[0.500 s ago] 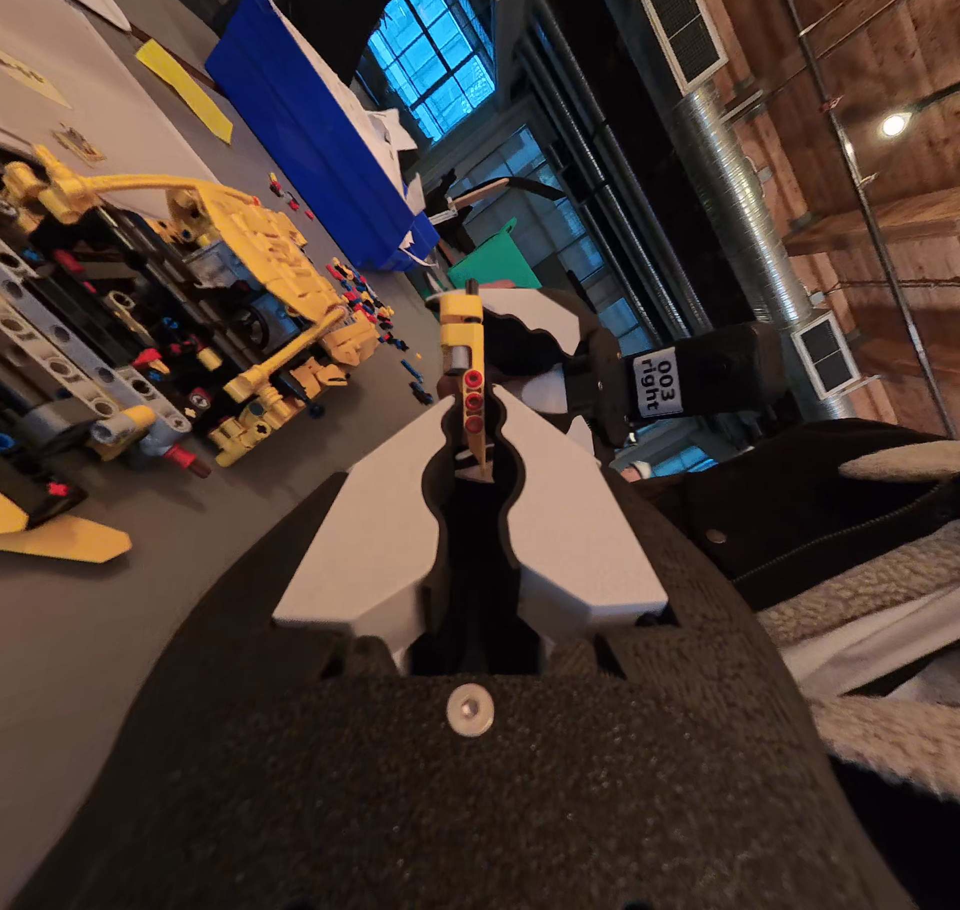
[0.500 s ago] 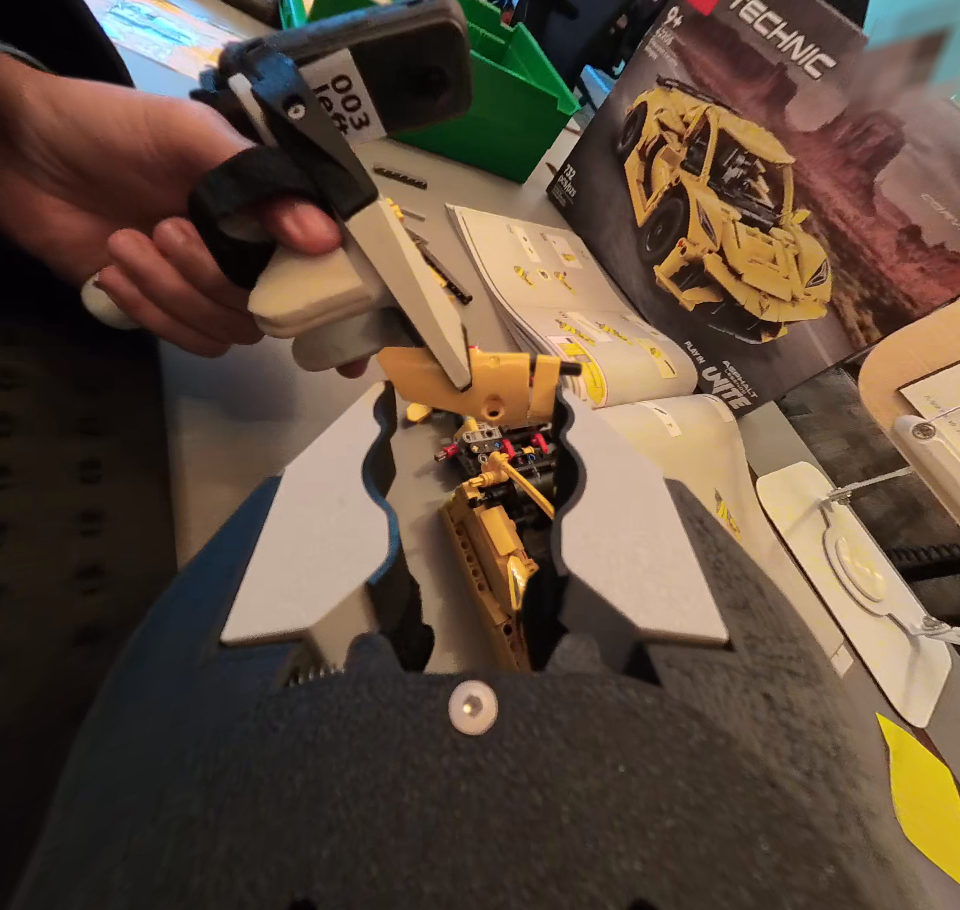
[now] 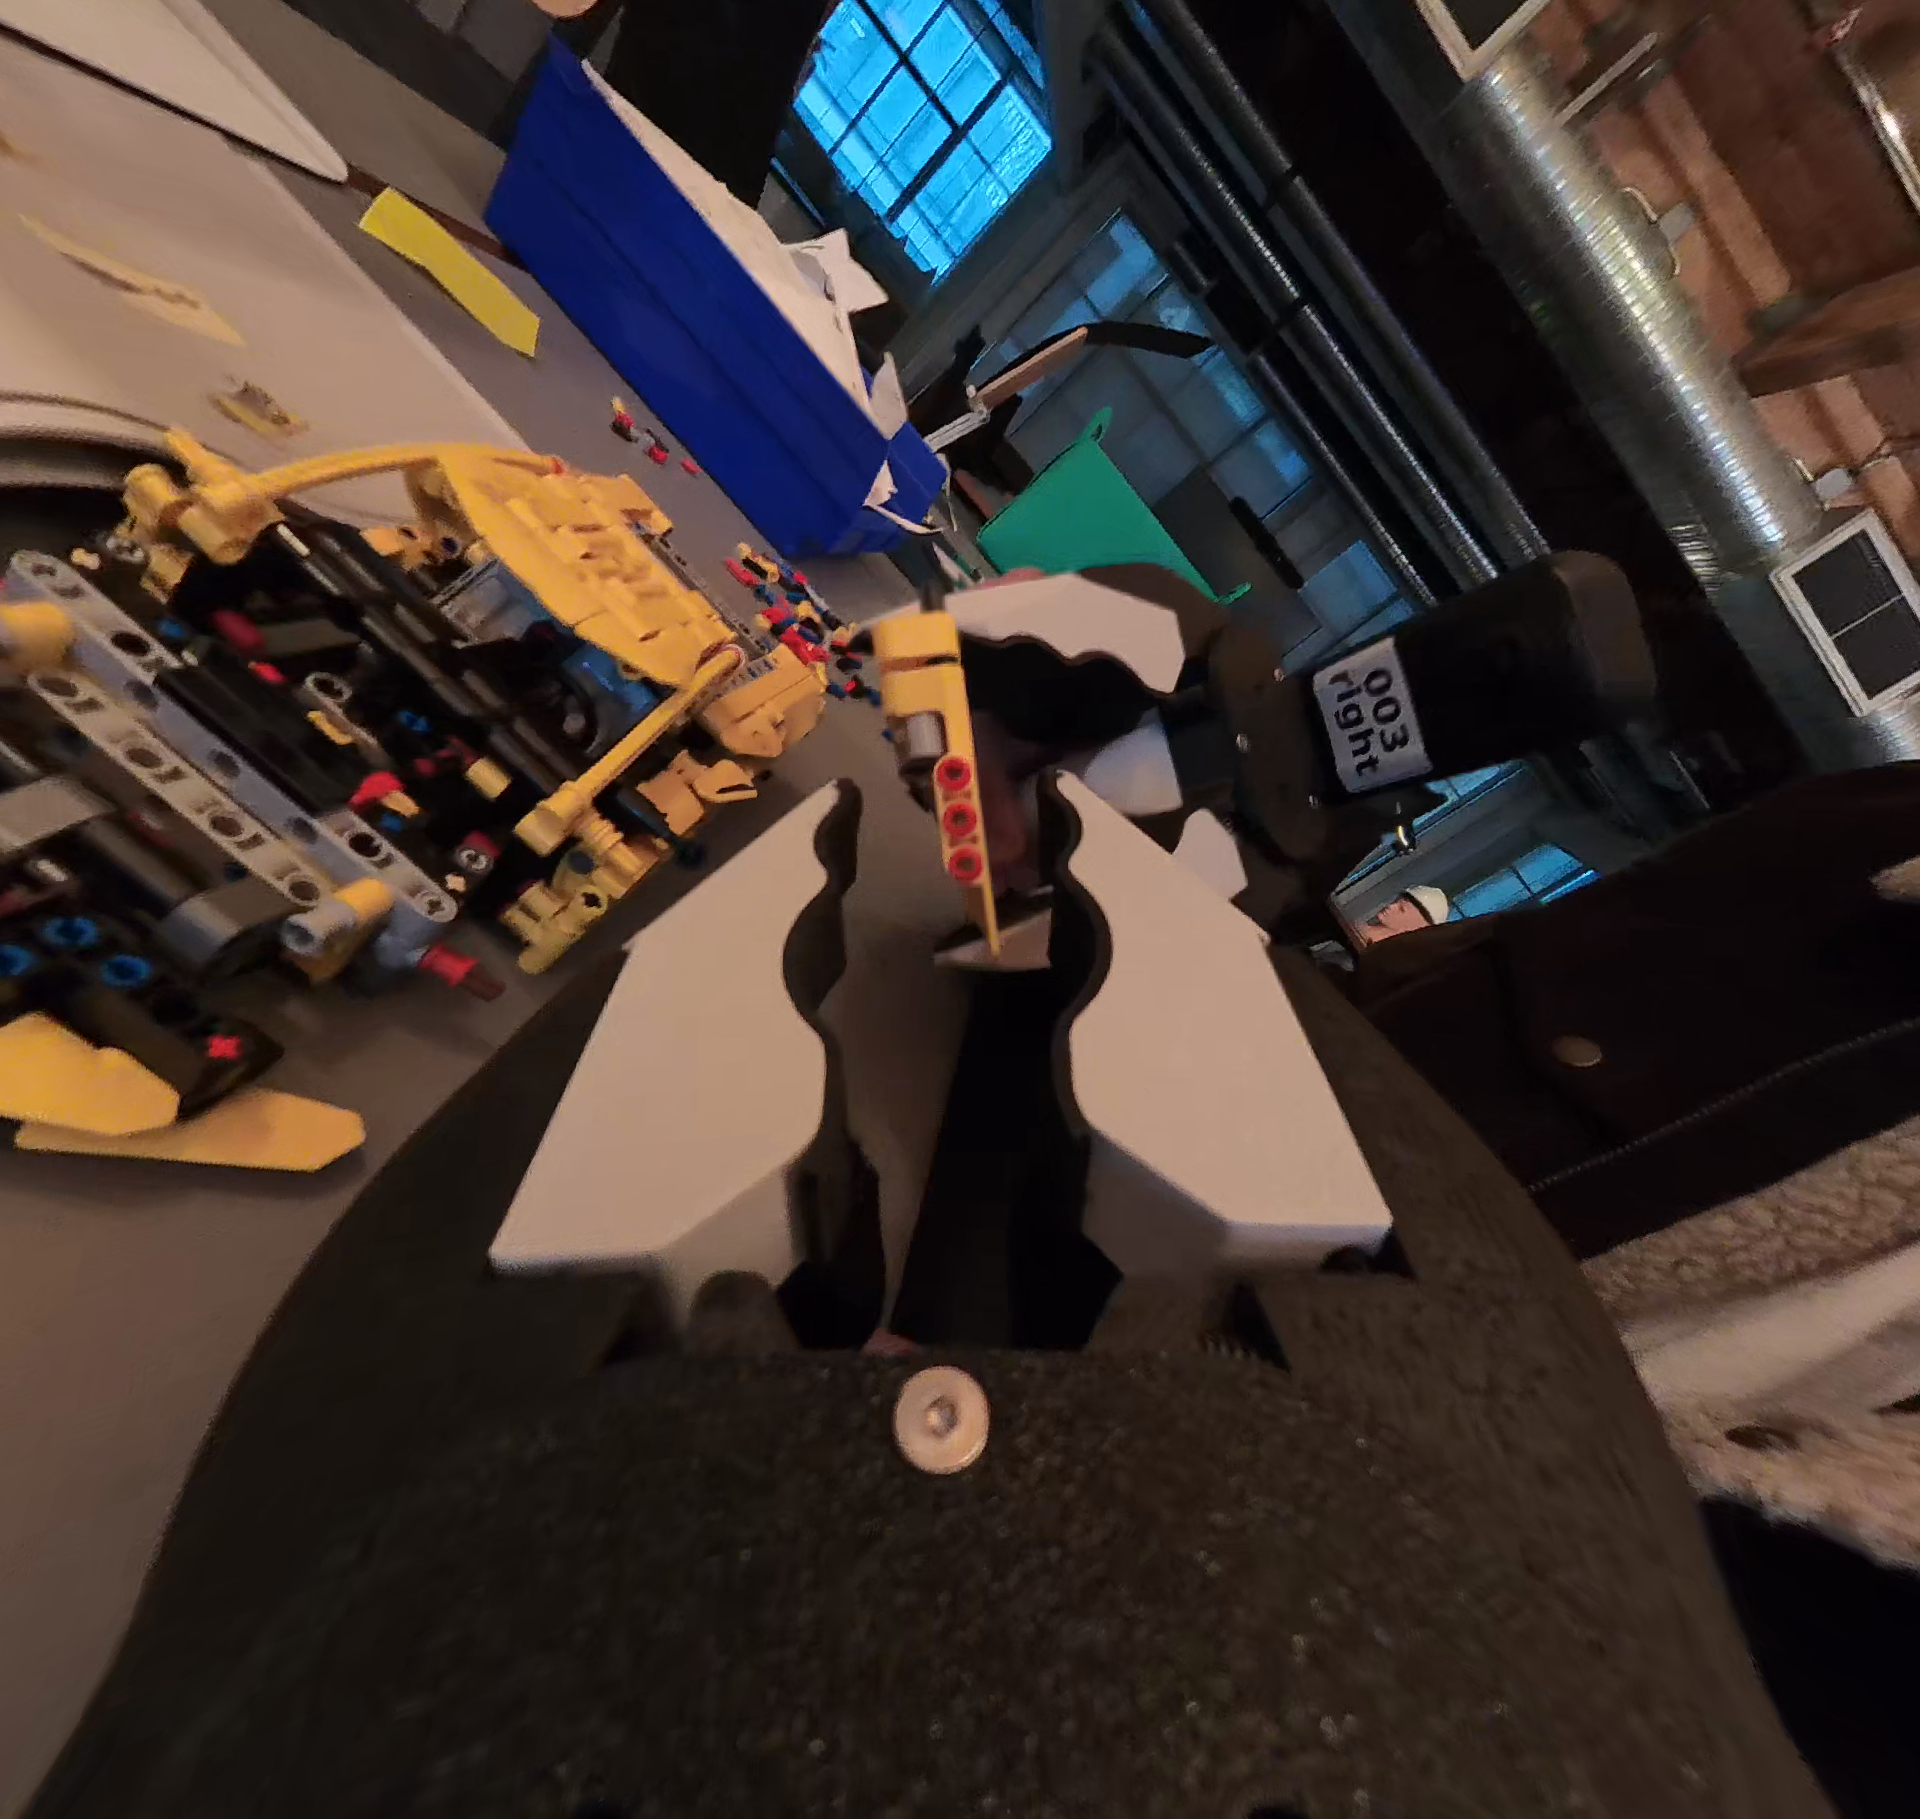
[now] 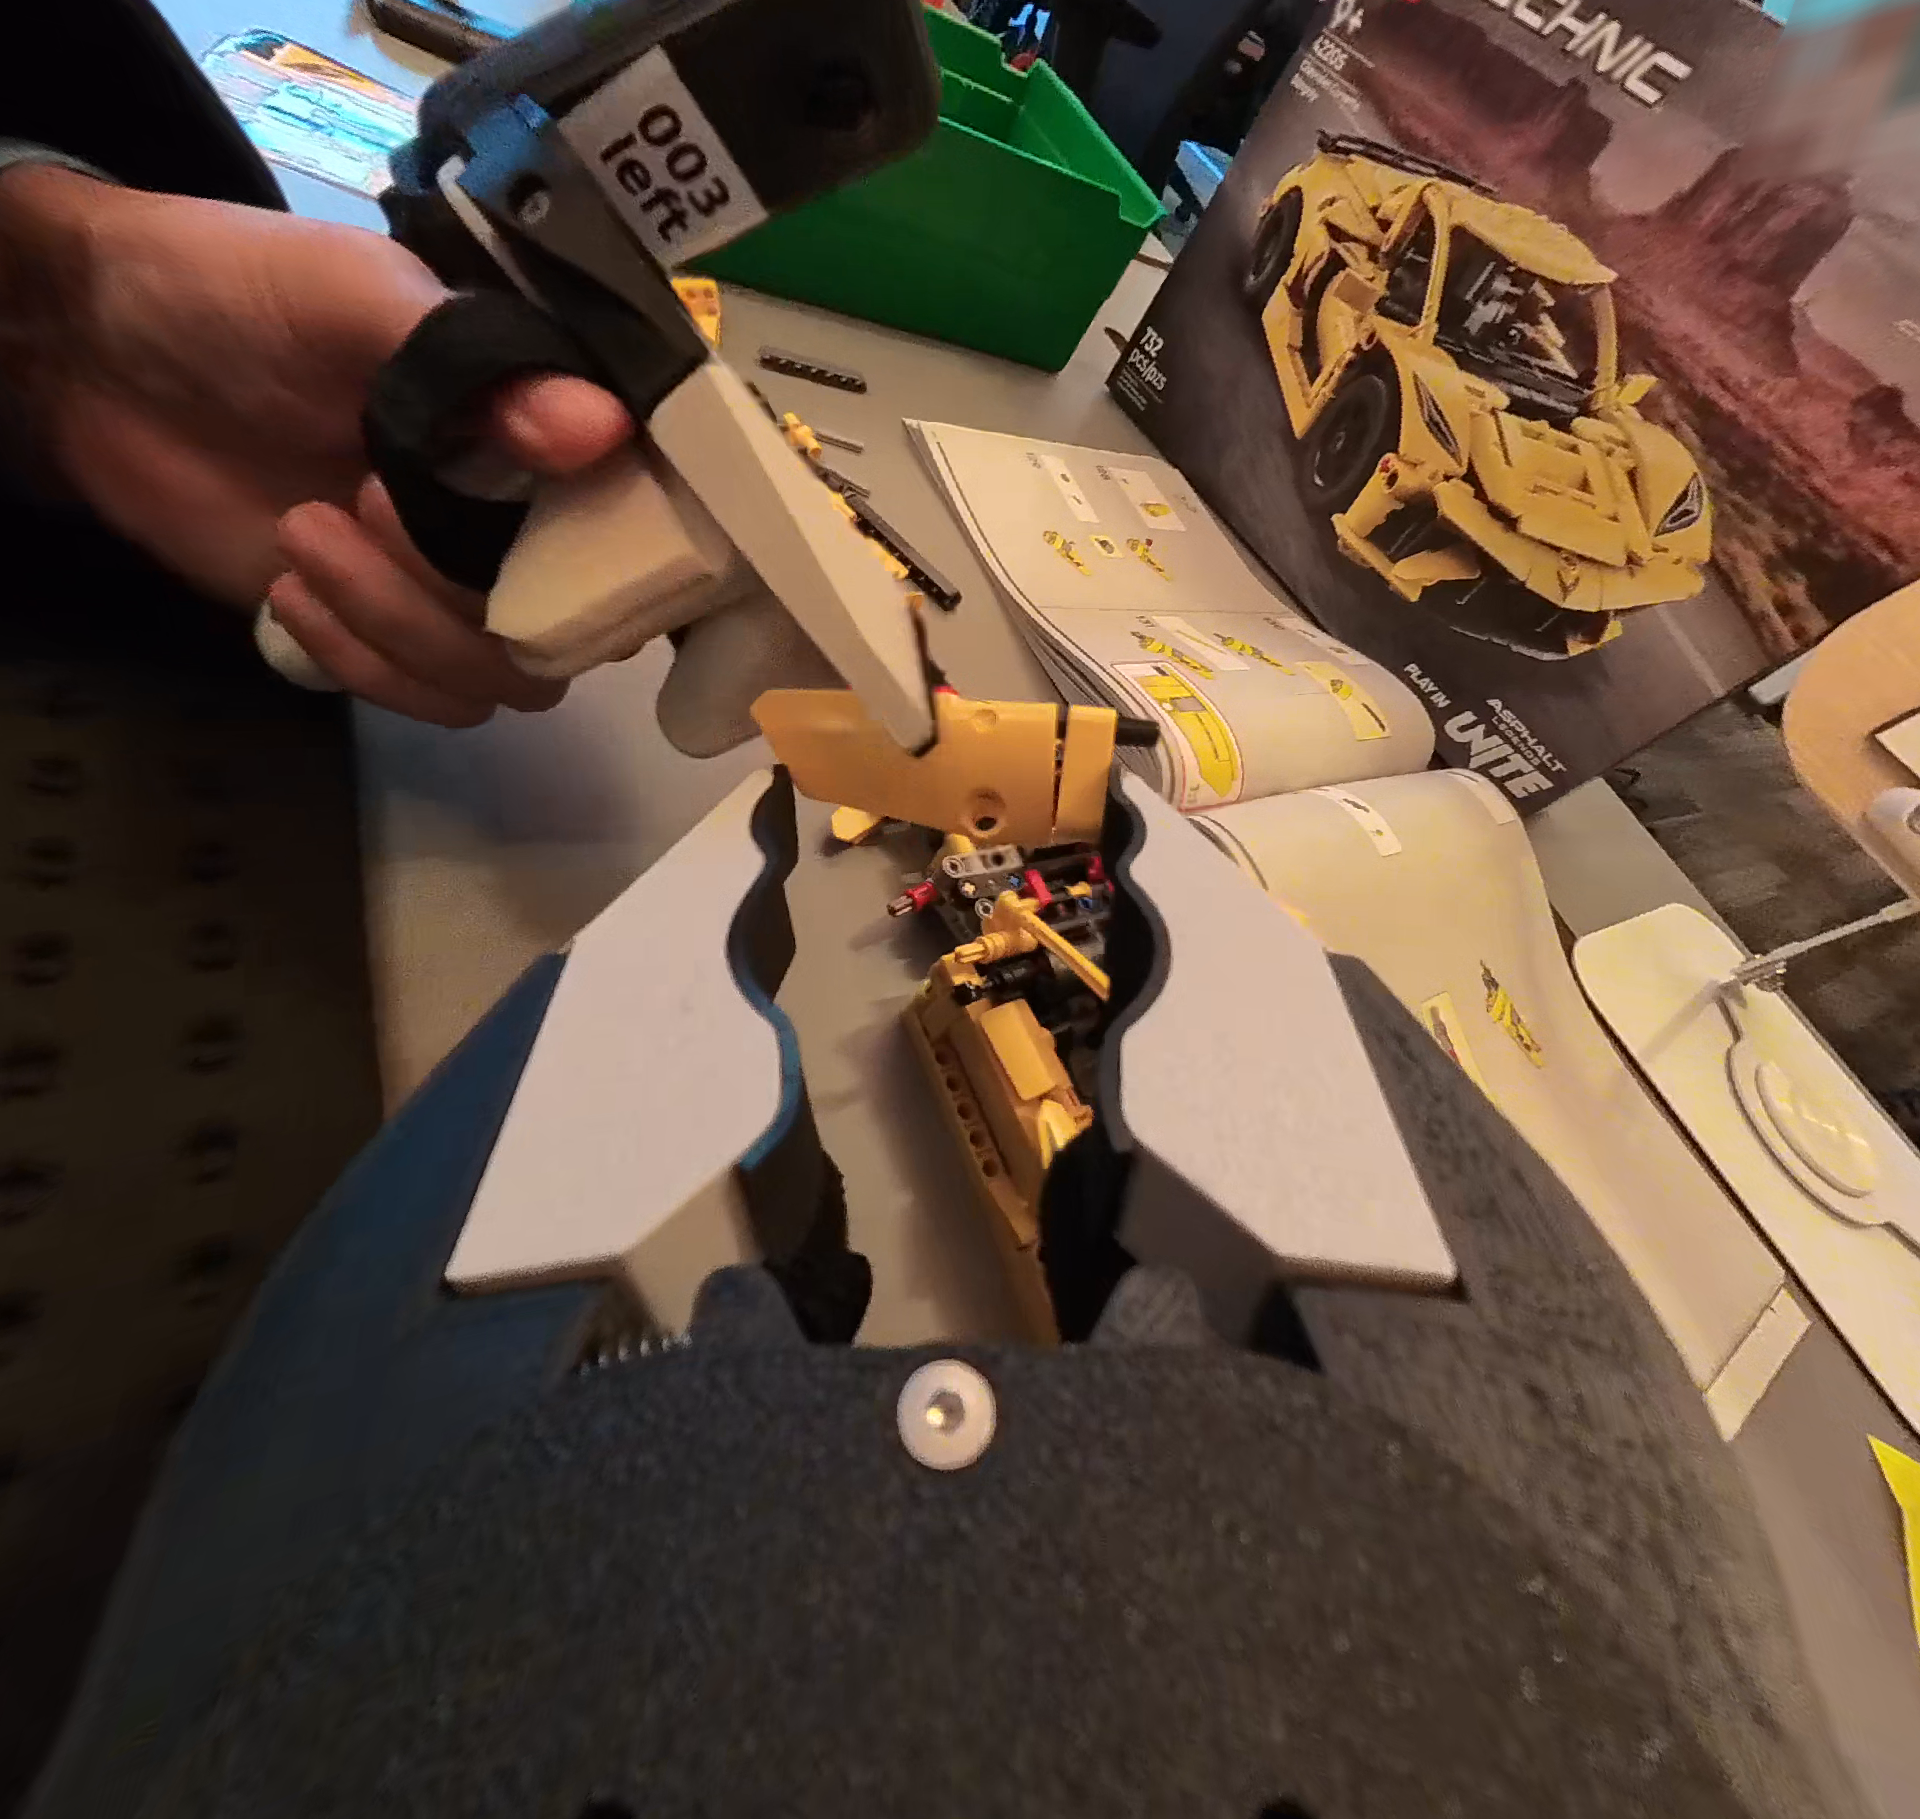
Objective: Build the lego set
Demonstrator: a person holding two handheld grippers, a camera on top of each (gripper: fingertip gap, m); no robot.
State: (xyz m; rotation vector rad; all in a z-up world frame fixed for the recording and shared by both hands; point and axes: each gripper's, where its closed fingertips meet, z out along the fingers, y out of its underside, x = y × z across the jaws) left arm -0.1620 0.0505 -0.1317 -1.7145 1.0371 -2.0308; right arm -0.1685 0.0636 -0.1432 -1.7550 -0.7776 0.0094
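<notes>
**Inspector:** Right gripper, state of the jaws?

**Assistant:** Spread wide. Its tips meet the two ends of the yellow piece, which lies crosswise between them, so they grasp it lengthwise.

**Inspector:** Left gripper?

**Assistant:** Released. In its own view the piece stands edge-on in the gap, nearer the right-hand finger, with clear space on the other side. From the right wrist view, one of its fingers comes down onto the piece's flat face. A hand holds that gripper.

**Inspector:** Beyond the right jaws?

**Assistant:** Below the held piece, seen through the gap, the half-built car sits on the table. Past the tips, to the right, an open booklet. Farther right stands the box; farther ahead, a green bin.
</notes>
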